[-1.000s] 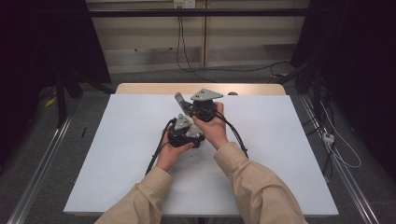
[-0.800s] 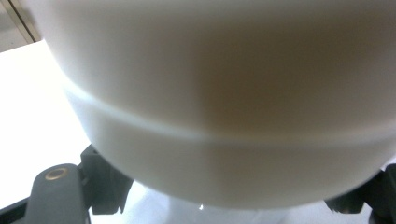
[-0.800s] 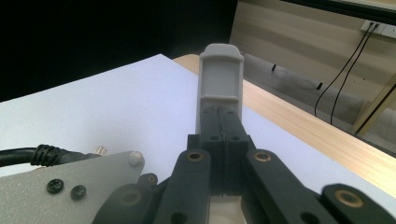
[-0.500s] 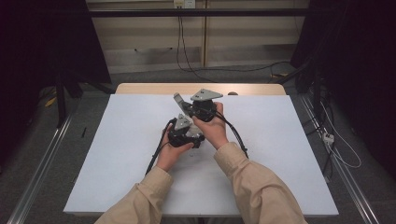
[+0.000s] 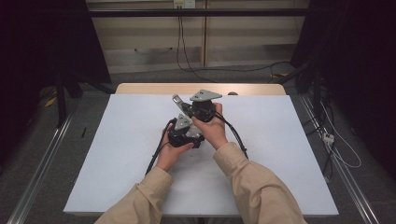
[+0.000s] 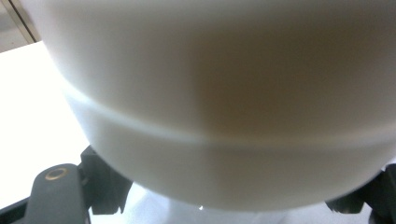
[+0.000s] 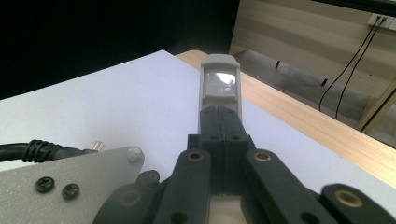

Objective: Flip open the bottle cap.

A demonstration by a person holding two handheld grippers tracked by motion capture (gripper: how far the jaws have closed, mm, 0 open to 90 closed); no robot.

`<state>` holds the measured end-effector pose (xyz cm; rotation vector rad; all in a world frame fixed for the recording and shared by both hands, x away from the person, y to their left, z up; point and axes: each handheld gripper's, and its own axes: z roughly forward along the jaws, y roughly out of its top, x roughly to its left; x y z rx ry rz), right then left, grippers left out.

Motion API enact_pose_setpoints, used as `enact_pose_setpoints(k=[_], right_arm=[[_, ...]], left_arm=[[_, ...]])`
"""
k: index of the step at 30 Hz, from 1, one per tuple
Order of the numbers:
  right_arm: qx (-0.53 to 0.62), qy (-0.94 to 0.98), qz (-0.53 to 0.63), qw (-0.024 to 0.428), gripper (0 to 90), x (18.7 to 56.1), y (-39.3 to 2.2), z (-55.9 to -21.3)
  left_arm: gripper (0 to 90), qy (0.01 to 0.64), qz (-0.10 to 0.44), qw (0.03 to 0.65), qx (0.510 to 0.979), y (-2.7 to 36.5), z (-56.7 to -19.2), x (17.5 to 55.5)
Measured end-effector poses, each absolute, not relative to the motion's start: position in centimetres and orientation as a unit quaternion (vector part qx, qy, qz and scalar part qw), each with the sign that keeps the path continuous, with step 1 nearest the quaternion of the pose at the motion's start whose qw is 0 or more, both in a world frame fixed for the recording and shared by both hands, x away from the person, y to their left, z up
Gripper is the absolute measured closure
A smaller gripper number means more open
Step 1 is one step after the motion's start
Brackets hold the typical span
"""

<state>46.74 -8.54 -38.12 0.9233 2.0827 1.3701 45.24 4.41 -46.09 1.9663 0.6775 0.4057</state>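
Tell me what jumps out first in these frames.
Two hands meet at mid-table over the white table sheet, the left gripper and the right gripper close together. The right gripper's black jaws are shut on a slim grey tool pointing toward the table's wooden far edge. In the left gripper view, a white rounded object looms right at the lens.

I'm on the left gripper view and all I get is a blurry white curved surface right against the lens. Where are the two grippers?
Observer: In the high view both are held close together above the middle of the white table, with the left gripper nearer the person than the right gripper.
Operator: Is the right one holding anything?
Observer: Yes. The right gripper view shows its jaws shut on a slim grey piece that sticks out beyond them.
Operator: Which way does it point?
Observer: Away from the person, toward the table's wooden far edge.
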Motion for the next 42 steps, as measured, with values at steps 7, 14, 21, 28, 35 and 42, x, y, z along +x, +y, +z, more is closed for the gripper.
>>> enact_pose_setpoints(k=[7,14,21,28,35,42], right_arm=[[0.345,0.763,0.499,0.226,90.0,46.94,-8.57,-38.36],[0.345,0.765,0.497,0.220,90.0,46.96,-8.72,-38.32],[0.347,0.765,0.497,0.219,90.0,46.97,-8.68,-38.31],[0.347,0.764,0.499,0.219,90.0,47.05,-8.66,-38.34],[0.347,0.764,0.498,0.218,90.0,47.12,-8.67,-38.32],[0.348,0.765,0.496,0.216,90.0,47.26,-8.64,-38.23]], left_arm=[[18.8,0.278,0.168,0.488,0.810,4.40,-46.08,45.21],[18.8,0.279,0.166,0.489,0.809,4.40,-46.09,45.25],[18.7,0.279,0.167,0.489,0.809,4.39,-46.09,45.23],[18.8,0.279,0.167,0.489,0.809,4.40,-46.09,45.25],[18.8,0.279,0.166,0.489,0.809,4.40,-46.09,45.25],[18.8,0.279,0.167,0.489,0.809,4.41,-46.09,45.26]])
